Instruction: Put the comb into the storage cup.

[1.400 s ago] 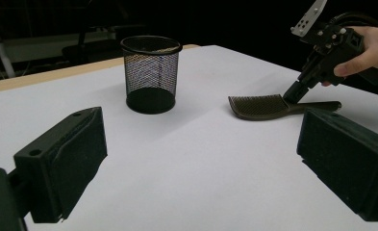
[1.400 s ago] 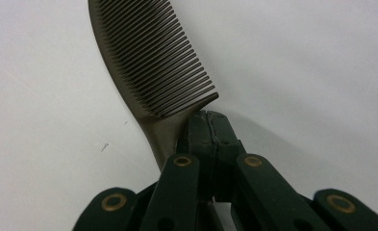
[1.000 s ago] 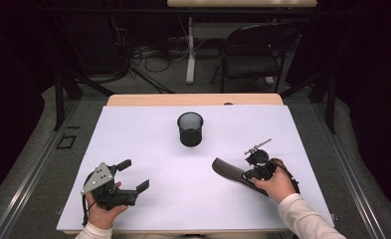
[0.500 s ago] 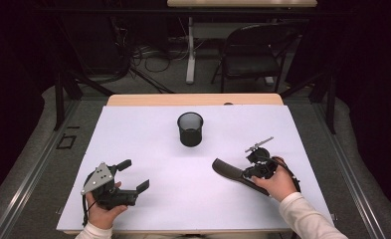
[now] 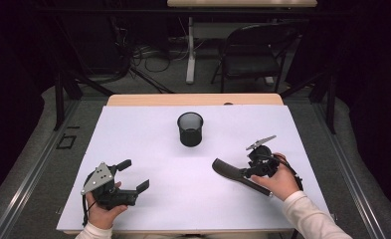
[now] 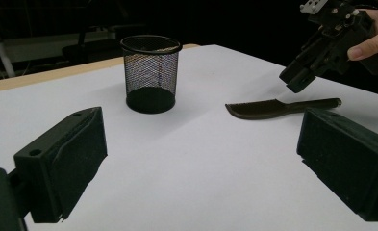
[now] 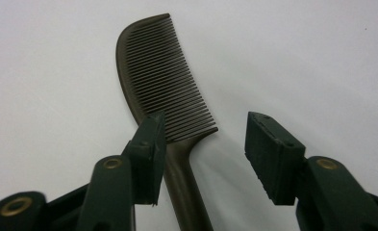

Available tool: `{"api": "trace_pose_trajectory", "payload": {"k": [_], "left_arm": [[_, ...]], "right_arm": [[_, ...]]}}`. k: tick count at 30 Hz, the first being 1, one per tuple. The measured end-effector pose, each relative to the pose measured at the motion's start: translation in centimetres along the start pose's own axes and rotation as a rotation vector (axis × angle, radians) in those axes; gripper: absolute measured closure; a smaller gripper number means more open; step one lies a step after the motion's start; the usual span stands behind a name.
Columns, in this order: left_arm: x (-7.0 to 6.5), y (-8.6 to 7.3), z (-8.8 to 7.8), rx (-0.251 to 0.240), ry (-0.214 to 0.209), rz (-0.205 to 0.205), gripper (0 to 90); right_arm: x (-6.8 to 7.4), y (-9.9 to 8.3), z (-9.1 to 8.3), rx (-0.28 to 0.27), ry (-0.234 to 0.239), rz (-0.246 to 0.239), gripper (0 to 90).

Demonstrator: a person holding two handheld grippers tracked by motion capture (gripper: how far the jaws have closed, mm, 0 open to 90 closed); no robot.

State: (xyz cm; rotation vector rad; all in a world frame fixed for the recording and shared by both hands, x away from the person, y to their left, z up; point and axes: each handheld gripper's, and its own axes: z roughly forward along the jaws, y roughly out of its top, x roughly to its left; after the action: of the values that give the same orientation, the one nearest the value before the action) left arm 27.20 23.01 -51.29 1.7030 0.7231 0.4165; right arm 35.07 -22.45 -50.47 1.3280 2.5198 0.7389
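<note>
A dark brown comb (image 5: 227, 170) (image 6: 273, 107) (image 7: 162, 82) lies flat on the white table sheet (image 5: 133, 129), right of centre. My right gripper (image 5: 246, 174) (image 7: 206, 120) hovers low over its handle with the jaws apart; they have just been opening. The handle runs beside the left pad without being pinched. It also appears at the top right of the left gripper view as the right gripper (image 6: 297, 79). A black mesh cup (image 5: 190, 128) (image 6: 150, 72) stands upright mid-table. My left gripper (image 5: 135, 175) (image 6: 201, 120) rests at the near left, open and empty.
The sheet ends near the table's wooden far edge (image 5: 193, 99). Beyond it stand a black folding chair (image 5: 252, 55) and a desk leg (image 5: 190, 50) on the floor. Bare sheet lies between the two grippers and around the cup.
The right gripper's jaws have spread apart over the comb's handle. Both hands stayed nearly where they were, and the comb and cup have not shifted.
</note>
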Motion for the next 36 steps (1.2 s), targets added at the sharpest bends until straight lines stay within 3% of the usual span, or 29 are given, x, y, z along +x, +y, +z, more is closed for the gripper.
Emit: {"api": "trace_pose_trajectory", "payload": {"k": [9, 17, 21, 29, 36], "left_arm": [[0.0, 0.0, 0.0, -0.002, -0.002, -0.003, 3.3], [0.0, 0.0, 0.0, -0.001, 0.001, -0.003, 3.3], [0.0, 0.0, 0.0, -0.001, 0.002, -0.002, 3.3], [0.0, 0.0, 0.1, -0.002, 0.004, -0.004, 3.3], [0.0, 0.0, 0.1, -0.001, 0.001, -0.004, 3.3]], "right_arm": [[0.3, 0.3, -0.5, -0.012, -0.011, -0.039, 41.6], [0.6, 0.6, -1.1, -0.077, -0.015, -0.123, 38.3], [0.6, 0.8, -1.3, -0.056, -0.006, -0.117, 36.1], [0.6, 1.0, -1.2, -0.037, 0.025, -0.190, 22.8], [0.9, 0.9, -0.9, -0.002, 0.019, -0.231, 15.1]]}}
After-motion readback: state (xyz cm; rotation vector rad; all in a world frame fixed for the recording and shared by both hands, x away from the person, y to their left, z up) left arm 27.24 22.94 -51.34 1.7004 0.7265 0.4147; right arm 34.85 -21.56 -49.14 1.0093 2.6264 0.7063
